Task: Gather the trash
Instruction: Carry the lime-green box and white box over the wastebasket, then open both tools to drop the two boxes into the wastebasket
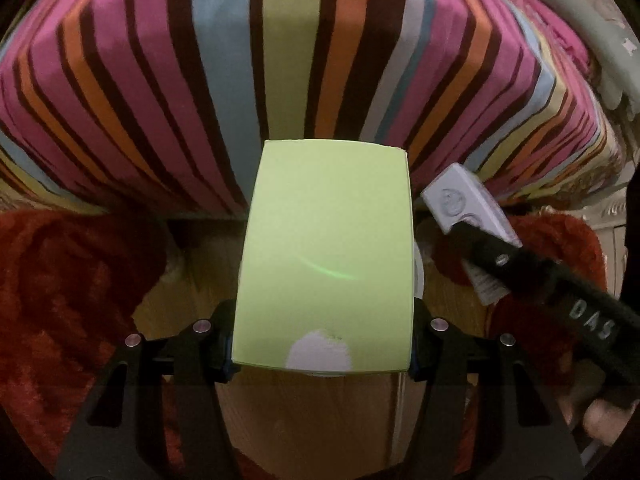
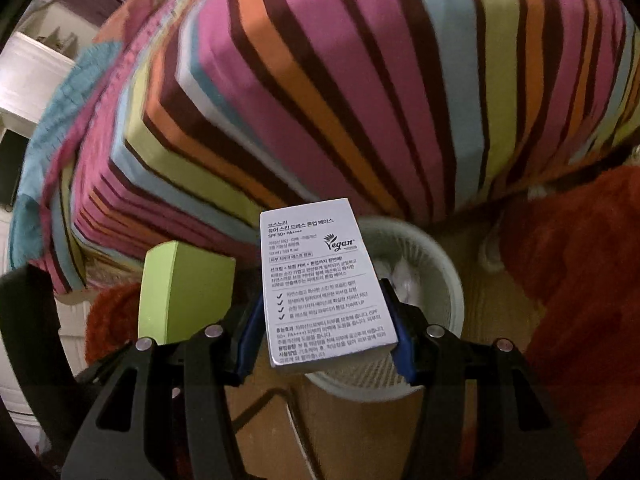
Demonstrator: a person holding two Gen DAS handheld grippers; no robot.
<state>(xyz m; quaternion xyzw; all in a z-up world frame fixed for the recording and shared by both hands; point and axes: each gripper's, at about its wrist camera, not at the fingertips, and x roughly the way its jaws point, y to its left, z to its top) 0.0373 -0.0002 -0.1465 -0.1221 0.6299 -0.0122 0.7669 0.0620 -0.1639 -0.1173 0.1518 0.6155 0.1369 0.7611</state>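
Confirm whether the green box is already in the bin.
No: the green box is clamped in the left gripper, outside the white bin.

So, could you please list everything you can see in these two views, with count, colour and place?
green box: one, light green, clamped in the left gripper, with a torn white patch near its lower edge
white box: one, white with black printed text, clamped in the right gripper above the bin
bin: one, pale with slatted walls, on the wooden floor beside the bed, white scraps inside
bed cover: one, striped pink, orange, blue, green and brown, behind both boxes
rug: red and fluffy, on the floor on both sides
wooden floor: brown, beneath the grippers
left gripper: one, black, shut on the green box
right gripper: one, black with blue pads, shut on the white box
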